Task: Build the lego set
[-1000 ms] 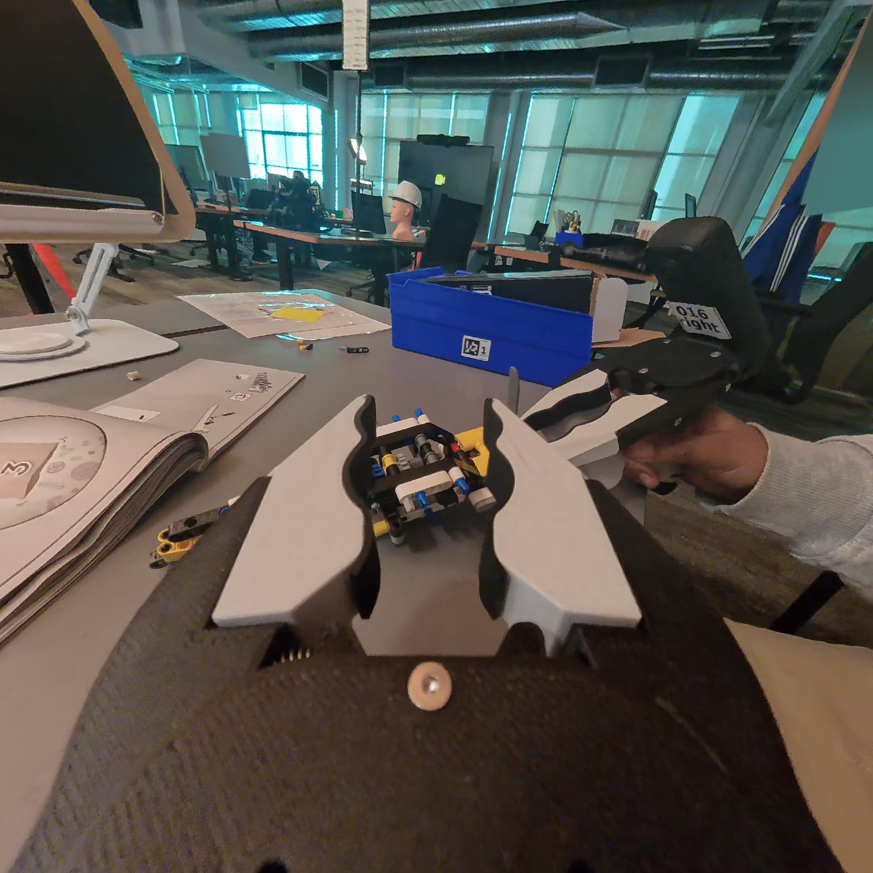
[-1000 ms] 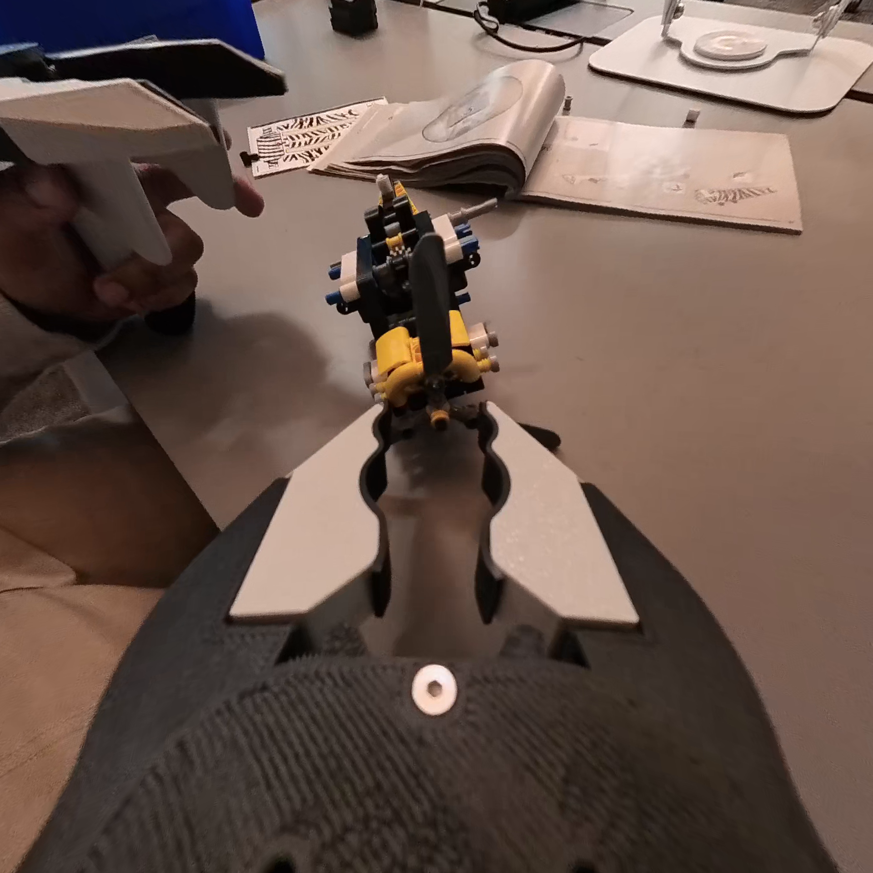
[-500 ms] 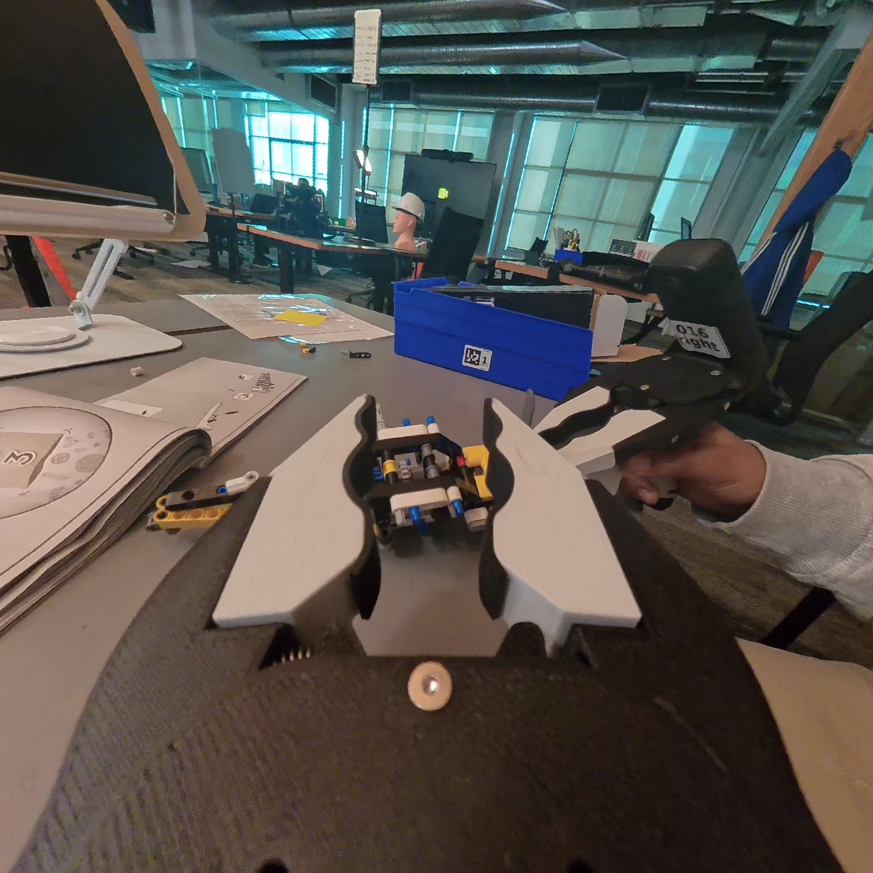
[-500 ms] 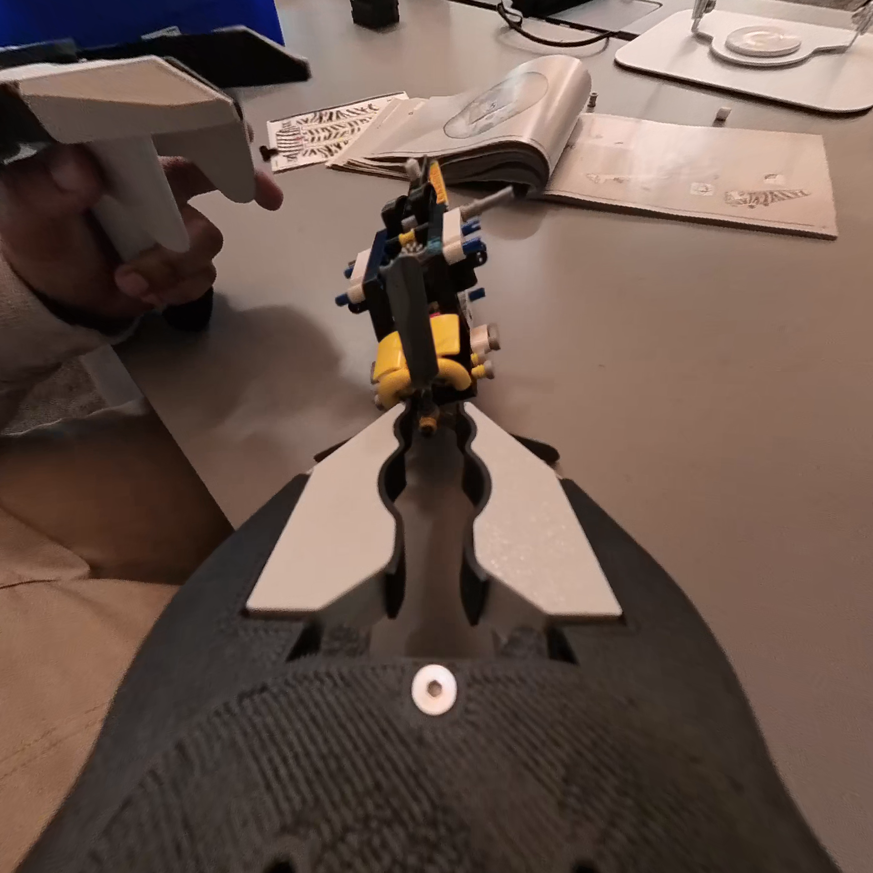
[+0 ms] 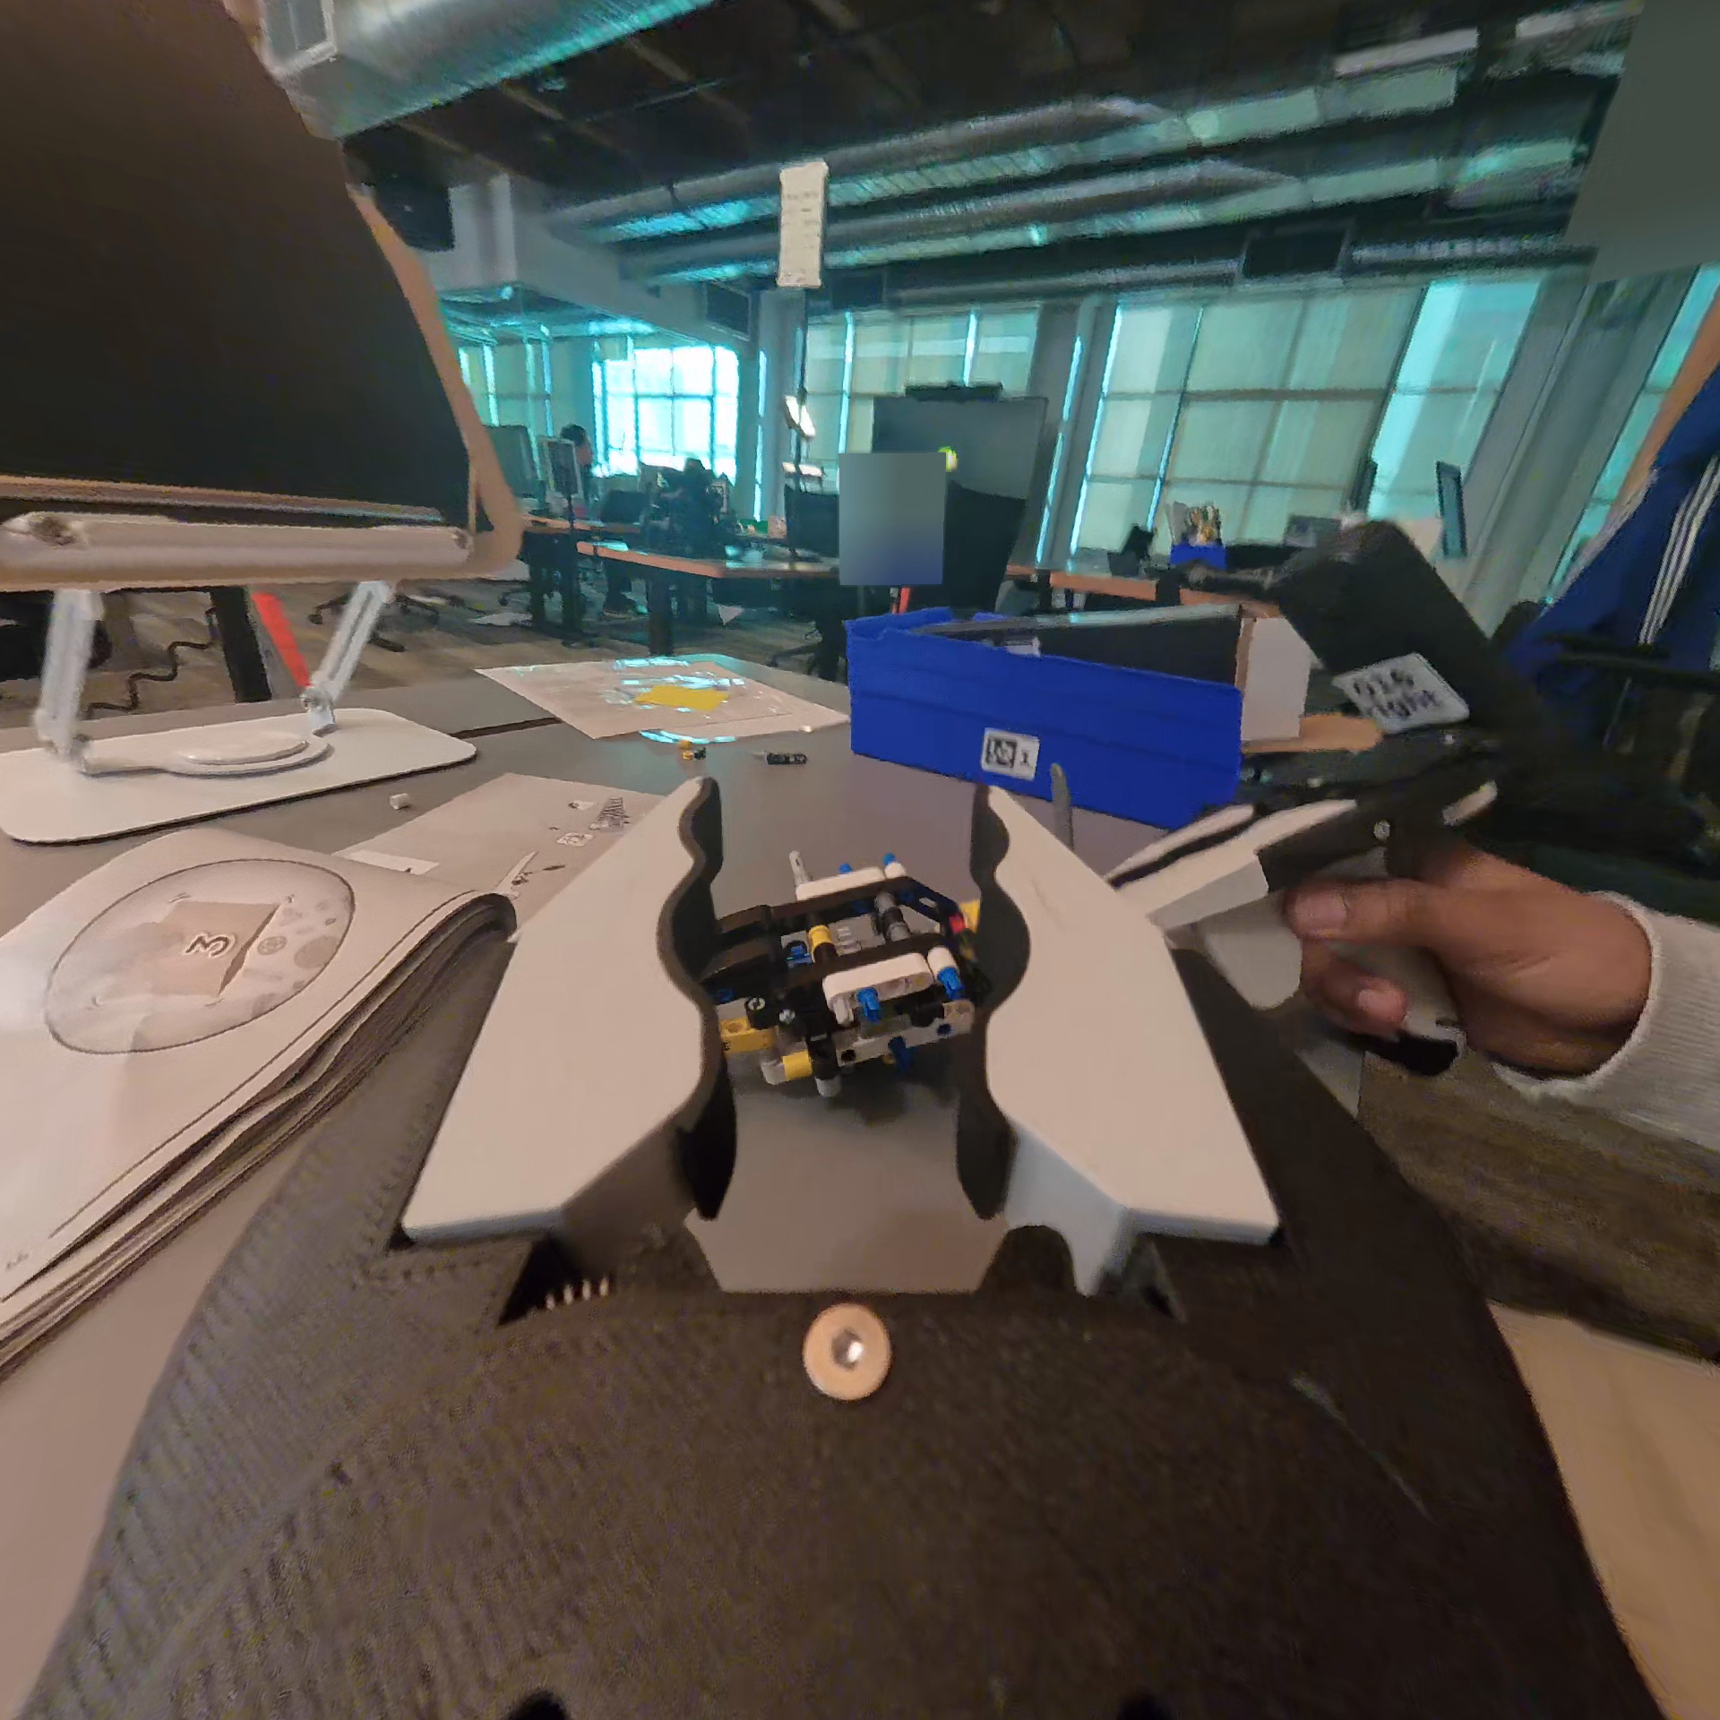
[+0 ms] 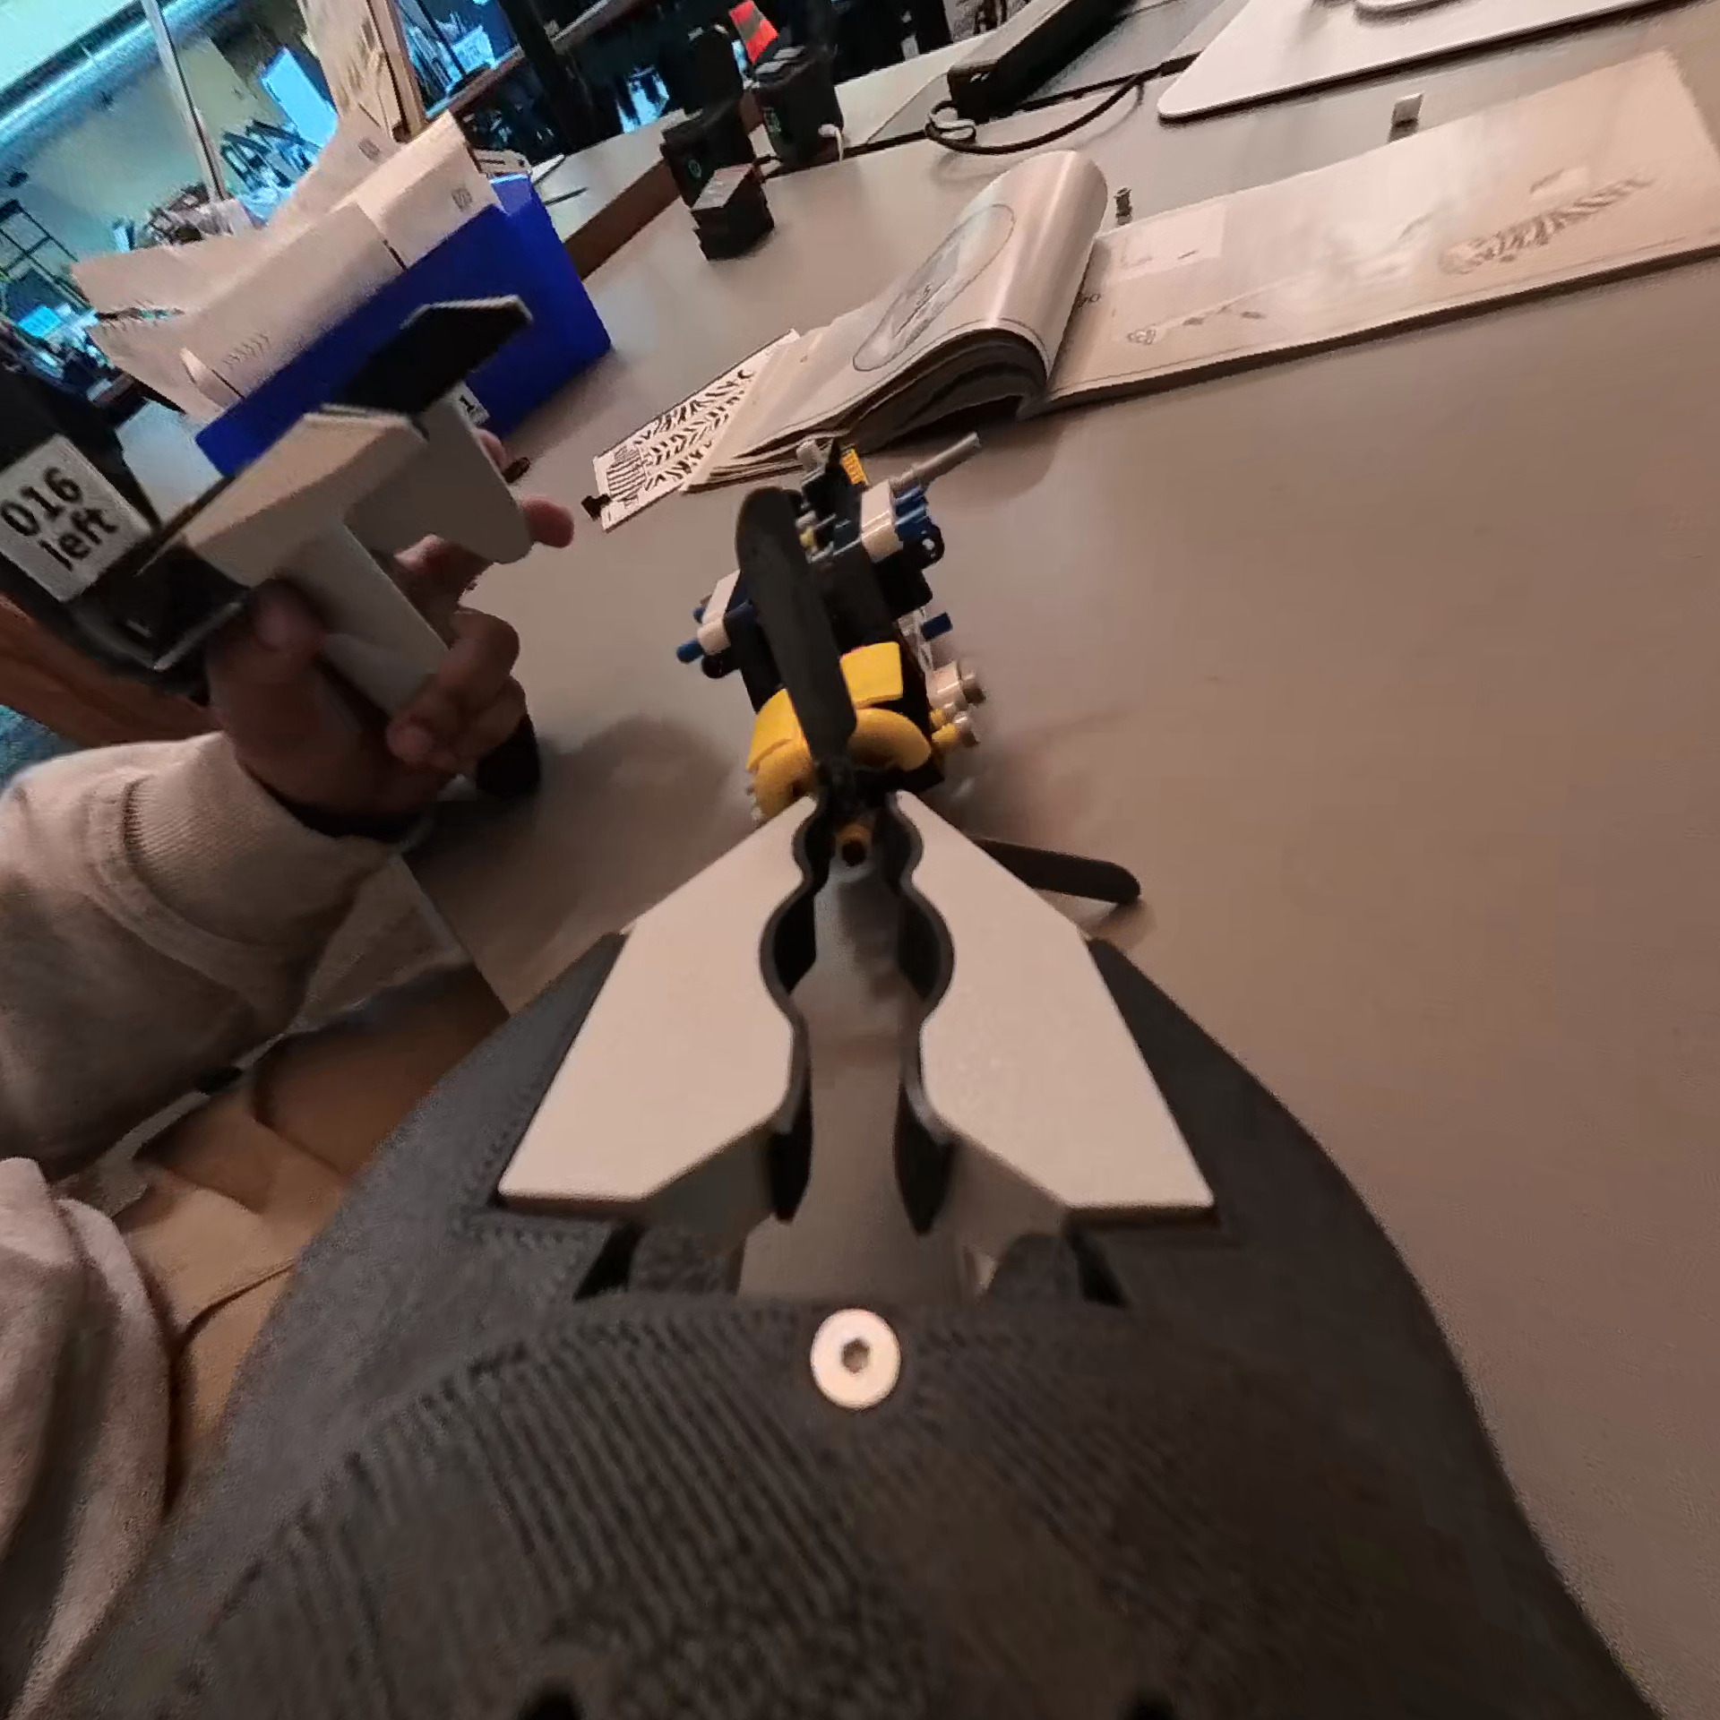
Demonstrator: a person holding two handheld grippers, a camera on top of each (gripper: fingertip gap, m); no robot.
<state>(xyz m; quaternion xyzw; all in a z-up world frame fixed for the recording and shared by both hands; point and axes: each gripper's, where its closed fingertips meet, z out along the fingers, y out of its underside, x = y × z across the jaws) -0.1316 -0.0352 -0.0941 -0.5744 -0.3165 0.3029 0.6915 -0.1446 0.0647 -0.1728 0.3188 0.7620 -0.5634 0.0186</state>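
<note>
Open-plan office behind, grey table (image 5: 112,1452) in front of me. At the left lies the instruction booklet (image 5: 214,987). My left gripper (image 5: 842,893) is spread, framing the lego model (image 5: 842,968) without touching it. A second ago the model sat flatter; now my right gripper (image 6: 854,828), pinching the small yellow-tipped axle at its propeller (image 6: 796,642) end, has tipped it up. I judge I'm repositioning it for the next piece. The blue bin (image 5: 1042,717) stands far right.
</note>
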